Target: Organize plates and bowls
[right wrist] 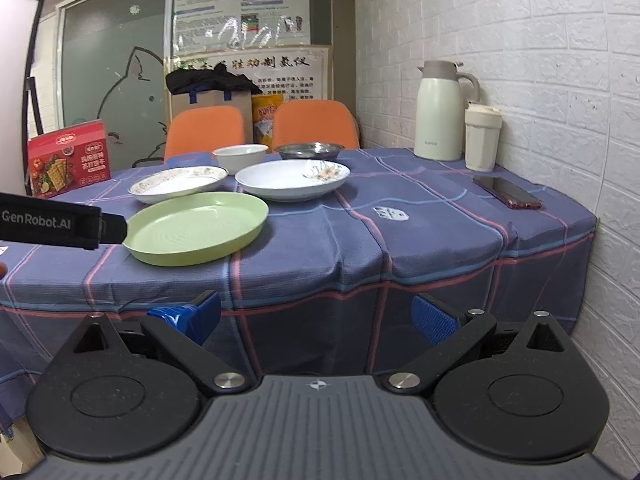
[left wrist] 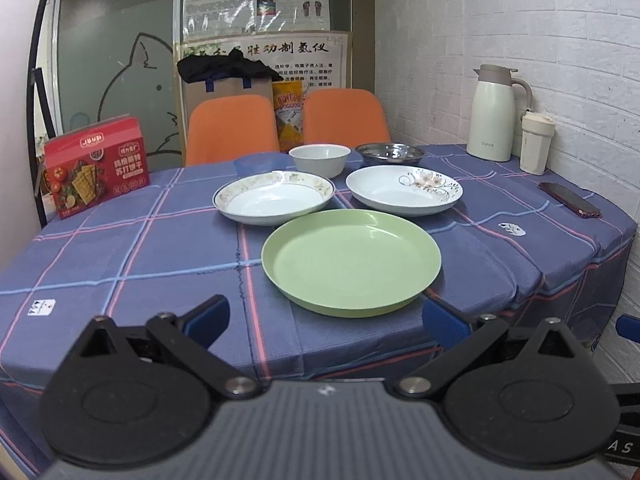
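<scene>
Nearest the left wrist camera, the left gripper (left wrist: 326, 320) is seen with its blue-padded fingers (left wrist: 208, 318) spread wide apart and nothing held between them, poised above the near edge of the counter (left wrist: 120, 264), which is covered with a blue checked cloth. Just beyond the fingertips a green plate (left wrist: 351, 261) is laid flat and upright on the cloth, close to the counter's front edge; being round, it shows no long axis. Behind it, two white plates are set side by side, apart from each other: a gold-rimmed plate (left wrist: 274, 197) on the left and a flower-patterned plate (left wrist: 403, 191) on the right, its floral motif turned toward the far right. Farther back, a blue bowl (left wrist: 256, 162), a white bowl (left wrist: 319, 159) and a steel bowl (left wrist: 390, 153) are lined up in a row from left to right, all mouth upward. The right gripper (right wrist: 318, 316) is held lower and farther back, in front of the hanging cloth, its jaws likewise wide open and empty. In the right wrist view a black strap (right wrist: 56, 222) crosses in front of the green plate's left edge. A red cracker box (left wrist: 96, 164) is stood at the far left, a cream thermos (left wrist: 494, 114) and a tumbler (left wrist: 536, 144) by the wall, and a phone (left wrist: 570, 199) is laid flat near the right edge.
</scene>
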The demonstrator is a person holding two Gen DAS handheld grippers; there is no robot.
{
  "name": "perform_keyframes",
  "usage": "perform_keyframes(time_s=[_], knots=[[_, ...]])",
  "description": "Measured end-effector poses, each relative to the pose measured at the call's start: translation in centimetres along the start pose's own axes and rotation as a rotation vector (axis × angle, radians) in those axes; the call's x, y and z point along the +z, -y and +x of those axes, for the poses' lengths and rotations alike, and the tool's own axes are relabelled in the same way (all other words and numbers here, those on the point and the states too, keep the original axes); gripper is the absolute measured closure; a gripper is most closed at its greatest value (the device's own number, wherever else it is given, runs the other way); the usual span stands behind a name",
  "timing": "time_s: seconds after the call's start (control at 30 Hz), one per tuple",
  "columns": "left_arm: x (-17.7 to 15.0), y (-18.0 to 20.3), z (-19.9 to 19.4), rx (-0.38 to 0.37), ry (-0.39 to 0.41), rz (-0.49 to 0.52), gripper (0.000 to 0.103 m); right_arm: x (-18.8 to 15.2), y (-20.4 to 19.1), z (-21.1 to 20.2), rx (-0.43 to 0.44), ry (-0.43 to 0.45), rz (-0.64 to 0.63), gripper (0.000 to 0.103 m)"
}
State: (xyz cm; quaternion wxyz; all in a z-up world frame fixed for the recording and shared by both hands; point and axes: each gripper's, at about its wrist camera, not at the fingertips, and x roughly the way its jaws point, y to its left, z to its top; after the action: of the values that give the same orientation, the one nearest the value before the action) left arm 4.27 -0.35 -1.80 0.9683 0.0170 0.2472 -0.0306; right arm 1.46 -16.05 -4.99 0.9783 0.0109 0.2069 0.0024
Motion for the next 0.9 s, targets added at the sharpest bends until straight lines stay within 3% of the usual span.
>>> perform_keyframes(time_s=[0.3,0.47,0.63,0.9], knots=[[0.9,-3.2,5.7,0.02,-0.138,-0.085,0.001,1.3,-0.4,4.9,0.035,-0.136,-0.018,0.013],[3.0,-4.3,7.0,0.034,-0.133,-0.1,0.001,4.9,-1.7,6.9,0.073,-0.118,-0.065,0.013],[4.7,-4.9,9.7,0.035,-0.176,-0.102,0.001,8.0,-3.6,10.4,0.09,-0.099,-0.135,0.013],[5.7,-7.7,14.5,-0.066,-0.272,-0.195,0.002,8.2,-5.1,16.4,0.111,-0.228,-0.18,0.013]])
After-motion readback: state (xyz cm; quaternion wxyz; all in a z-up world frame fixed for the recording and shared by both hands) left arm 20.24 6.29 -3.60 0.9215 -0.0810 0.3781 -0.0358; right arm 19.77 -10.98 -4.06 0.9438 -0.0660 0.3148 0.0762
